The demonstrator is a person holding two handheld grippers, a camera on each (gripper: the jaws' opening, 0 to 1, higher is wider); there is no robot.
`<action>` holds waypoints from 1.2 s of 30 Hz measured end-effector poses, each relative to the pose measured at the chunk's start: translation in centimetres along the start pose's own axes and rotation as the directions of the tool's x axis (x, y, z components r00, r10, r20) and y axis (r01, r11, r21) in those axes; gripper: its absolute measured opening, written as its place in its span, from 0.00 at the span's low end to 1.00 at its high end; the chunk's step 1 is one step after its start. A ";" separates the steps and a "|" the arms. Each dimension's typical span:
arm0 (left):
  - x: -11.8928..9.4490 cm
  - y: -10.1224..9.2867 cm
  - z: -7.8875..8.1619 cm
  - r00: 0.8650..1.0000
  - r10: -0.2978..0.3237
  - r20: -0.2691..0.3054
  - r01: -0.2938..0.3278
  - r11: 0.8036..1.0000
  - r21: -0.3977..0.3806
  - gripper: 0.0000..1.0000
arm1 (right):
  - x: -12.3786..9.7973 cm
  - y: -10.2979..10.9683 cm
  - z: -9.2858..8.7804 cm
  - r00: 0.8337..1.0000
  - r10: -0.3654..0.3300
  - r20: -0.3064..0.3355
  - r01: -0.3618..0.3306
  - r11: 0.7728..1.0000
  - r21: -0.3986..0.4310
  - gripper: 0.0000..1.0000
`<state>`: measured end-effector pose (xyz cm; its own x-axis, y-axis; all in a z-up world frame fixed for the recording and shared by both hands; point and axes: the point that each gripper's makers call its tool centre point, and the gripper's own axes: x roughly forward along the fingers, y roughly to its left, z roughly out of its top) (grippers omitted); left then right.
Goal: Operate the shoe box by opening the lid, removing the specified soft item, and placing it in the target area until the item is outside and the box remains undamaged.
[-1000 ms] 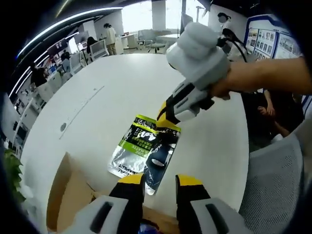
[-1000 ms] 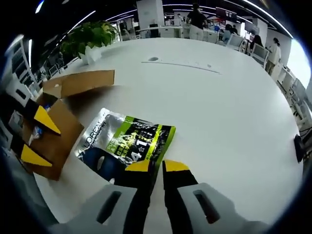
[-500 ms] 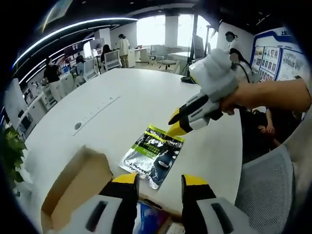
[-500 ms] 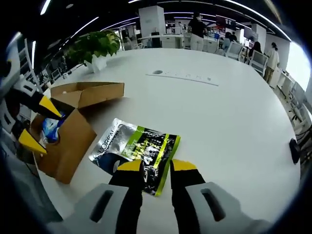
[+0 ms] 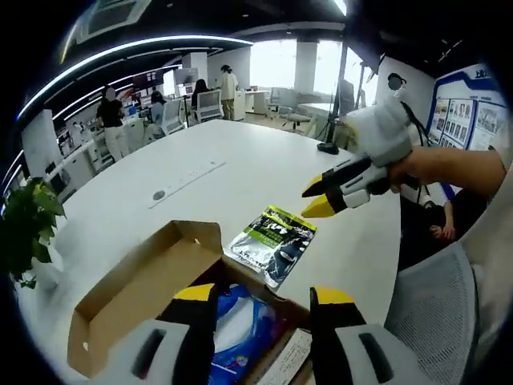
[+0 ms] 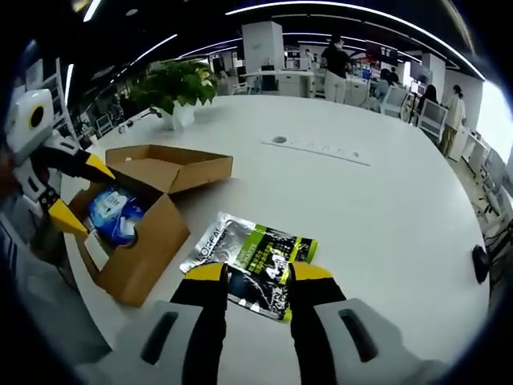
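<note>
Office space with desks, chairs and several people runs along the top of both views, and one large white round table (image 6: 385, 208) takes up the middle. One potted plant (image 6: 178, 84) stands at the upper left of the right gripper view.

One cardboard shoe box (image 6: 148, 233) sits at the left centre of the right gripper view with its lid (image 6: 172, 164) folded back open; in the left gripper view the same box (image 5: 136, 293) lies at the lower left. Inside it I count one blue and white packet (image 6: 116, 215), also seen low in the left gripper view (image 5: 236, 329), and what looks like a paper slip beside it.

One silver, green and black pouch (image 6: 250, 261), the soft item, lies flat on the table just beside the box and outside it, at centre in both views (image 5: 274, 243).

Two grippers are in play. The left gripper (image 5: 260, 298) hangs over the open box with its jaws spread and nothing between them. The right gripper (image 6: 250, 275) hovers above the pouch, jaws likewise apart and empty; it appears at the right of the left gripper view (image 5: 322, 196).

Judging by this, the pouch is already out. Finishing well means lifting both grippers away cleanly, without snagging the lid or nudging the pouch.
</note>
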<state>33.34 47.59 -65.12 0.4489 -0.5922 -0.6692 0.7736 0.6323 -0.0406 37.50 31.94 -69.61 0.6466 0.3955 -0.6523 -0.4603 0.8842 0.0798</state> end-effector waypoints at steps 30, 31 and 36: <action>-8.9 5.9 -6.6 0.979 0.193 0.073 -0.179 0.970 -0.163 0.65 | 0.5 9.0 2.6 0.987 0.157 0.033 -0.152 0.981 -0.117 0.37; -9.1 6.0 -6.8 0.977 0.198 0.073 -0.184 0.968 -0.169 0.65 | 0.7 9.5 2.7 0.986 0.165 0.031 -0.160 0.979 -0.127 0.37; -10.3 6.9 -7.8 0.970 0.232 0.074 -0.213 0.955 -0.204 0.66 | 1.2 11.2 3.1 0.979 0.203 0.021 -0.198 0.969 -0.148 0.37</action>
<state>30.52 61.96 -64.26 0.6483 -0.4643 -0.6034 0.5521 0.8324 -0.0474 35.00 43.14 -67.19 0.5525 0.5719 -0.6064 -0.6640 0.7417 0.0945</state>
